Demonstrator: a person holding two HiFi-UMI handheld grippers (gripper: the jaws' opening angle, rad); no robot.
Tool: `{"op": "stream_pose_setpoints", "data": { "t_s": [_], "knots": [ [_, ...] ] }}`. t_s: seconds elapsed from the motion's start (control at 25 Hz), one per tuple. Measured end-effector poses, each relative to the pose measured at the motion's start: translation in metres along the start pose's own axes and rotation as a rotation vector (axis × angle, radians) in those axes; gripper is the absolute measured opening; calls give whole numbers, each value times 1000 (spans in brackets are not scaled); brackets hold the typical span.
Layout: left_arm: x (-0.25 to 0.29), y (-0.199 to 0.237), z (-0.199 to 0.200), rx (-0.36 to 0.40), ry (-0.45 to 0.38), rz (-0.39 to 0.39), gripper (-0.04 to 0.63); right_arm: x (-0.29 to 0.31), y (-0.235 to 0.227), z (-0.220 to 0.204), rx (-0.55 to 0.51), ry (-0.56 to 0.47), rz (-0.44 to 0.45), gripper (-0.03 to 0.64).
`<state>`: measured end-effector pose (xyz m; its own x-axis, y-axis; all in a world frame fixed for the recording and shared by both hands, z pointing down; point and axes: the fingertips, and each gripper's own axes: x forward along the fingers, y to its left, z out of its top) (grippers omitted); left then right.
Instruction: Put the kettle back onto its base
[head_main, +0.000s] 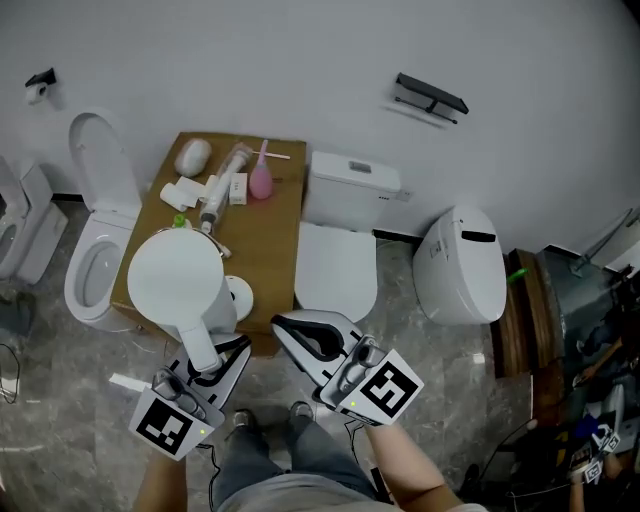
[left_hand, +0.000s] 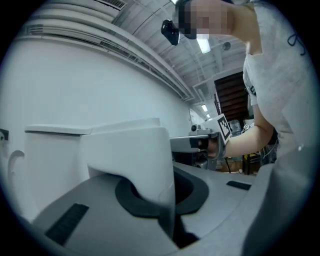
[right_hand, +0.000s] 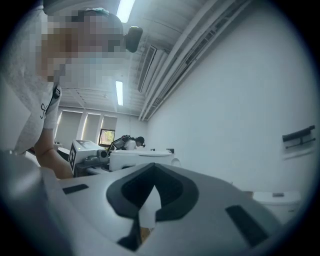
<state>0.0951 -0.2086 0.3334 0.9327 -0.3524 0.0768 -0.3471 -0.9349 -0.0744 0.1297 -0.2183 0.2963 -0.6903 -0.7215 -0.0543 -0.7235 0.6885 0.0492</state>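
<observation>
The left gripper gripped the handle of the white round-lidded kettle, near the small white disc base. To my eye it wanted centring above the base, then lowering level. The right gripper was closed and empty.

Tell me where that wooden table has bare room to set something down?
The wooden table is bare along its right half: the strip from the pink bulb forward to the kettle base, bordered by the closed toilet. The back-left corner is crowded with boxes and tubes; the kettle covers the front-left.
</observation>
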Motion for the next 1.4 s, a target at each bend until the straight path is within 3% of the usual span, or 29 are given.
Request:
{"op": "stream_pose_setpoints", "data": {
  "t_s": [0.44,1.0,1.4],
  "knots": [
    [60,9,-46,-12,6,149,15,-14,-40,-31,-6,21,185,8],
    [115,52,-153,8,12,192,15,-13,-64,-106,0,51,217,8],
    [134,72,-178,-32,-34,219,14,-7,-73,-131,3,90,230,8]
  ]
}}
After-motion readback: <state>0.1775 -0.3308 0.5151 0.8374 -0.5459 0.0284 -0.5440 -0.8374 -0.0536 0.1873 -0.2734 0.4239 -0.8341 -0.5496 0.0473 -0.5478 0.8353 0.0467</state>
